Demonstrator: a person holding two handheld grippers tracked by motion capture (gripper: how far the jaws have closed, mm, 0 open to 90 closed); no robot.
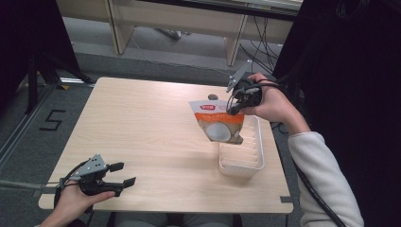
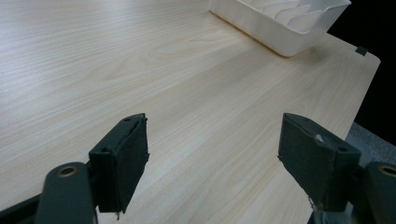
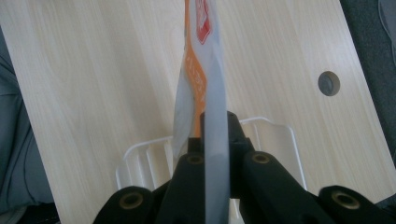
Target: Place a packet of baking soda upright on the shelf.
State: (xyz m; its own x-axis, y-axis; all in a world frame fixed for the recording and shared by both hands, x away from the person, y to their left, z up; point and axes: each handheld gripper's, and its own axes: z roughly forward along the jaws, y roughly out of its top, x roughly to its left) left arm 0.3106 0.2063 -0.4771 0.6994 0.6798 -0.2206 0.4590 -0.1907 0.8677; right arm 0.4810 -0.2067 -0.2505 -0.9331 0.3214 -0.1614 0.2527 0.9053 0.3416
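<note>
A: Right gripper [image 1: 235, 108]?

B: Clamped on the top edge of the pouch [image 1: 219, 120], jaws pressed flat against it from both sides. Seen edge-on in the right gripper view [image 3: 205, 88], orange and white, running straight up from between the jaws.

A: And the pouch relative to the white tray [image 1: 246, 163]?

B: Hanging in the air just above the tray's far left corner, lower edge overlapping the rim in the high view. Not resting in the tray. Printed face with a white round picture turned toward the near side of the table.

A: Left gripper [image 1: 124, 174]?

B: Well apart from the tray, off to its left near the table's [image 1: 142, 127] near edge. Jaws spread wide, nothing between them, just bare wood in the left gripper view [image 2: 212, 154]. Tray corner [image 2: 280, 28] at the top of that view.

A: Anything else near the tray?

B: A small grey round cap [image 1: 213, 97] set in the tabletop, beyond the tray's far end, just behind the pouch.
</note>
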